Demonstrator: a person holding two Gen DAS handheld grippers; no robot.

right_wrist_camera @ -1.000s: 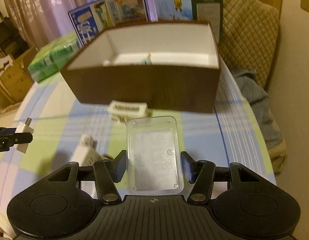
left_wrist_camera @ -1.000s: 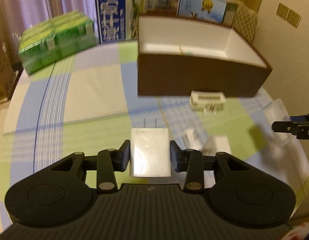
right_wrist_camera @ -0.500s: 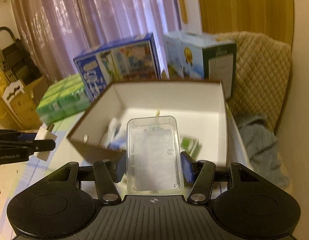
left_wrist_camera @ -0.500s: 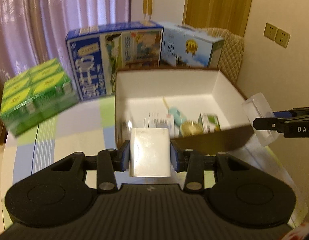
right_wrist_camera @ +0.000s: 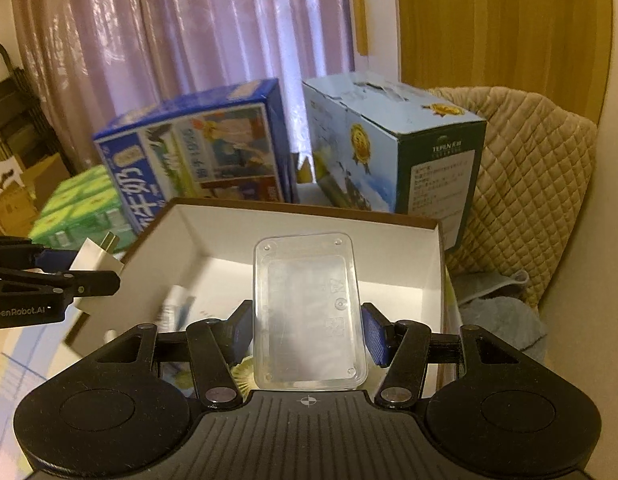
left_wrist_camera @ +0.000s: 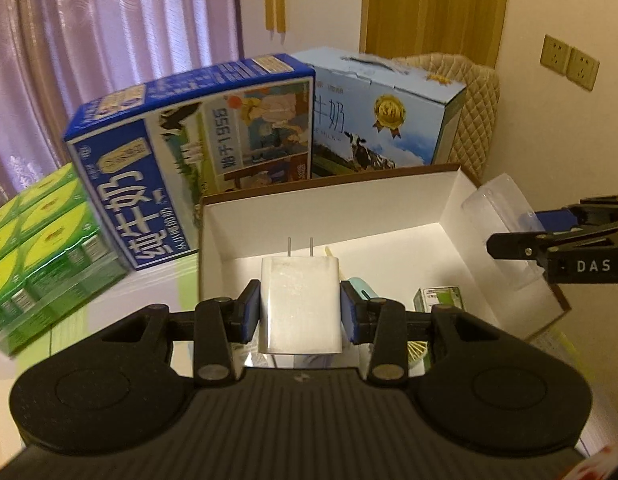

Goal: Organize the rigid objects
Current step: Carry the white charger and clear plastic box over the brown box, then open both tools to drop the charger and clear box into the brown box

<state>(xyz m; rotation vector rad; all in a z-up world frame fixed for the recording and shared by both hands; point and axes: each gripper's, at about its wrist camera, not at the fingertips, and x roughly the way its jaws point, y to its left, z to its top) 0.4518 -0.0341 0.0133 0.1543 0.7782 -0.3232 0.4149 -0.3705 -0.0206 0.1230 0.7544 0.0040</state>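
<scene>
I have two grippers up, each with one thing in it. My left gripper is closed on one white charger, its blue pads pressed against both sides, the two metal prongs pointing to 12 o'clock. My right gripper is closed on one clear plastic case, pinched on its long sides near the bottom.

Both are held above one open box, brown outside and white inside. In the left wrist view the charger hangs over the box's near left part, and the right gripper with the clear case shows at 3 o'clock, over the box's right wall. In the right wrist view the case sits over the middle of the box, and the left gripper with the charger shows at 9 o'clock, by the box's left rim.

Inside the box I count at least three things in the left view: one small green and white carton, one pale teal item partly hidden behind a pad, and one round yellowish thing mostly hidden. I cannot tell what else lies there.

Behind the box, at 12 o'clock, stand two milk cartons: one dark blue and one light blue. At 9 o'clock is one shrink-wrapped pack of green cartons. One quilted chair back rises at 2 o'clock in the right view.
</scene>
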